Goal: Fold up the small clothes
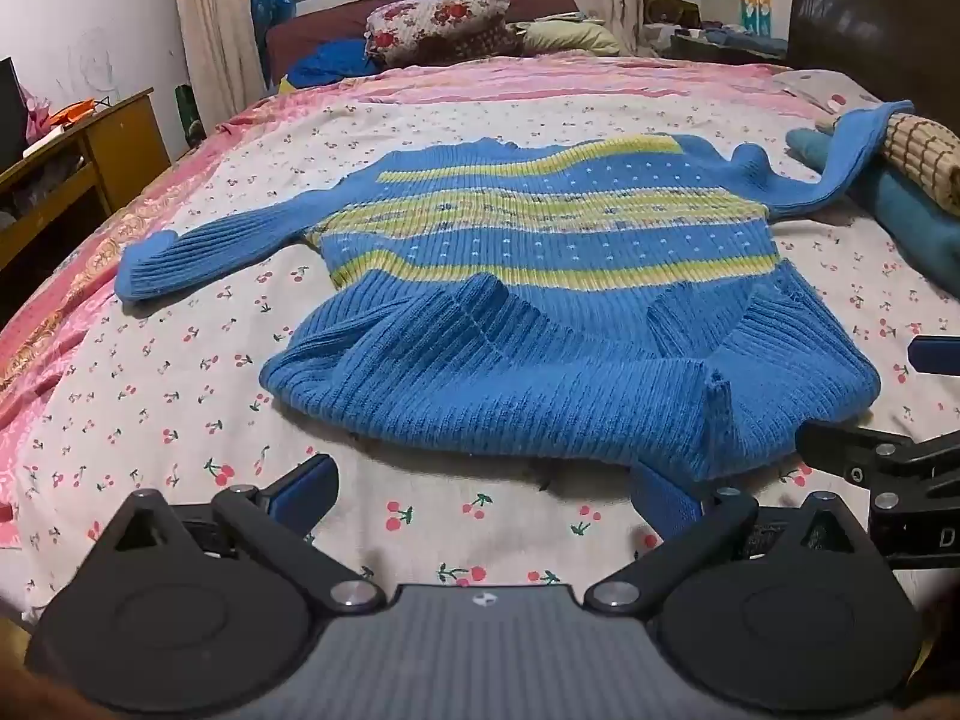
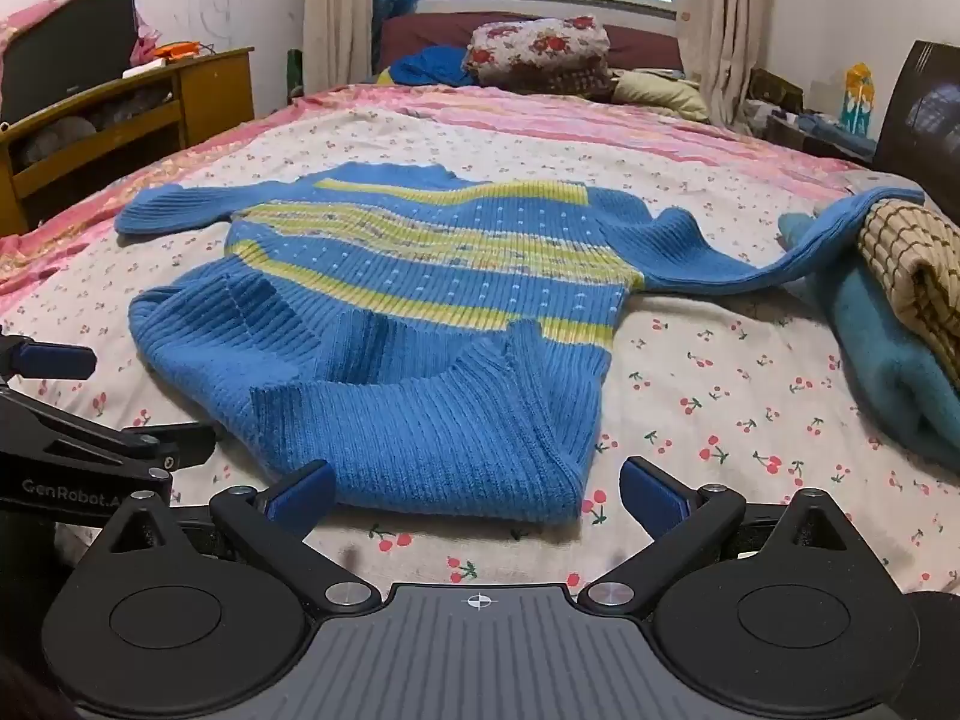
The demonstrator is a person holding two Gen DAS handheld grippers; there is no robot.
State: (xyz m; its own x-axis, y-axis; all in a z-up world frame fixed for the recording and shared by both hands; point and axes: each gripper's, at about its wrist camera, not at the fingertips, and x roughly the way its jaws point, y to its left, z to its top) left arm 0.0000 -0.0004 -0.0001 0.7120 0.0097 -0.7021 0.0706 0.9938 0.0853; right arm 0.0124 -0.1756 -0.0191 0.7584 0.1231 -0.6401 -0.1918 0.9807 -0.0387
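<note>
At nine o'clock in the left wrist view a wooden cabinet (image 1: 90, 144) stands against the wall beside the bed (image 1: 180, 372), whose cherry-print sheet serves as the folding surface. Moving right, the left sleeve (image 1: 198, 252) of the blue and yellow sweater (image 1: 540, 240) lies stretched out flat towards nine o'clock, likely spread so it can be folded in cleanly. The sweater's body fills the centre, and its lower ribbed hem (image 1: 540, 396) is rumpled and doubled over on itself at six o'clock, so that edge probably needs straightening, or is mid-fold; I cannot tell which. Just below it the left gripper (image 1: 483, 492) hangs with its jaws spread wide and nothing between them; its right blue pad (image 1: 663, 504) sits just beside the hem's corner, though contact is unclear.

Further right, the right gripper (image 2: 477, 495) is likewise wide open and empty, pointing down at the near hem edge, which lies between its pads in the right wrist view without being pinched. Both tools seem positioned side by side to take the hem at two points. At three o'clock the right sleeve (image 2: 780, 252) trails up over a teal folded cloth (image 2: 888, 348) and a checked cloth (image 2: 918, 264), so it will need pulling clear.
</note>
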